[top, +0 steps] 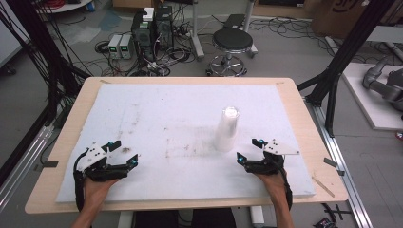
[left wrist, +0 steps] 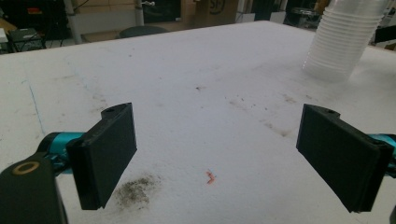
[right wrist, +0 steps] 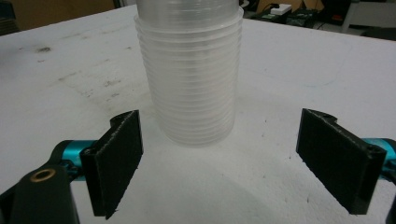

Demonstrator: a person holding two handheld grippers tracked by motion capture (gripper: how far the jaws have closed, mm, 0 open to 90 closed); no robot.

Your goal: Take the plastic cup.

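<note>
A stack of clear plastic cups point(top: 227, 129) stands upside down on the white foam sheet point(top: 180, 109), right of the middle. In the right gripper view the cup stack point(right wrist: 191, 79) rises just beyond the wide-apart jaws of my right gripper point(right wrist: 219, 161), not touching them. From above, my right gripper point(top: 248, 150) sits open a little right of and nearer than the stack. My left gripper point(top: 124, 152) rests open near the front left of the sheet. The left gripper view has its own gripper point(left wrist: 217, 154) with nothing between the jaws, and the cup stack point(left wrist: 343, 39) far off at the upper right.
The foam sheet covers a wooden table point(top: 62, 142). Dark smudges point(left wrist: 135, 189) and a small red speck point(left wrist: 210, 177) mark the foam near the left gripper. Beyond the table stand a round stool point(top: 232, 42), computer boxes point(top: 152, 28) and black frame posts point(top: 342, 57).
</note>
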